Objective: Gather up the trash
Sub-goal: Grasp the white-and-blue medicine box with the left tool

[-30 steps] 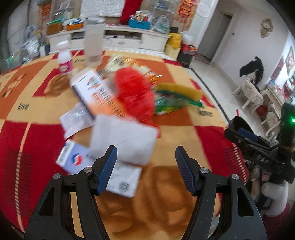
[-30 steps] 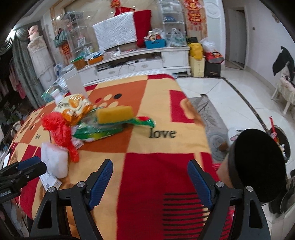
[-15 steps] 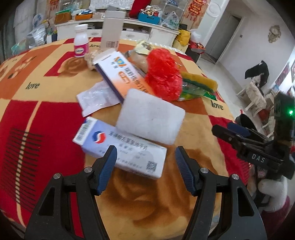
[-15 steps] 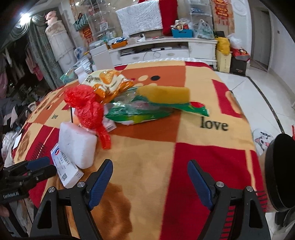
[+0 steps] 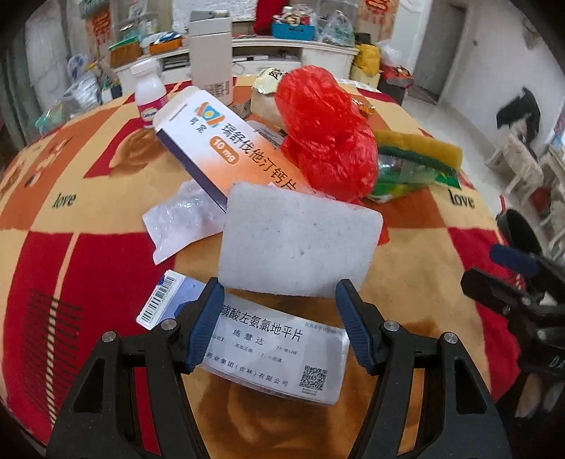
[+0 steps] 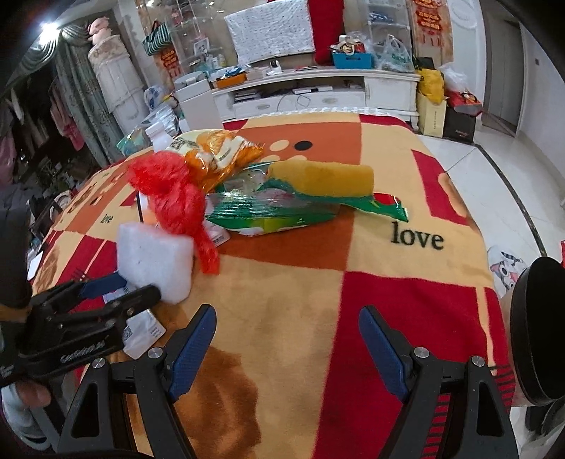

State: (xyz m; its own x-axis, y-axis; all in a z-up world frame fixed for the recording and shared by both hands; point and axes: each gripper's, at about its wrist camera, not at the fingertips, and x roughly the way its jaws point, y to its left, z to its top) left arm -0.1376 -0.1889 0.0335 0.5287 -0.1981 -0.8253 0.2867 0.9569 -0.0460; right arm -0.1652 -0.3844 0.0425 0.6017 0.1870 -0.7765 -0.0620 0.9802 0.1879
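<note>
Here, left gripper (image 5: 280, 319) perhaps over white sponge (image 5: 296, 243).

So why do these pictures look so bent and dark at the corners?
Left wrist view: a fisheye lens bulges the blanket, yet the print on the white medicine box stays sharp. Right wrist view: same curving, black corners, and lamp glare top left.
</note>
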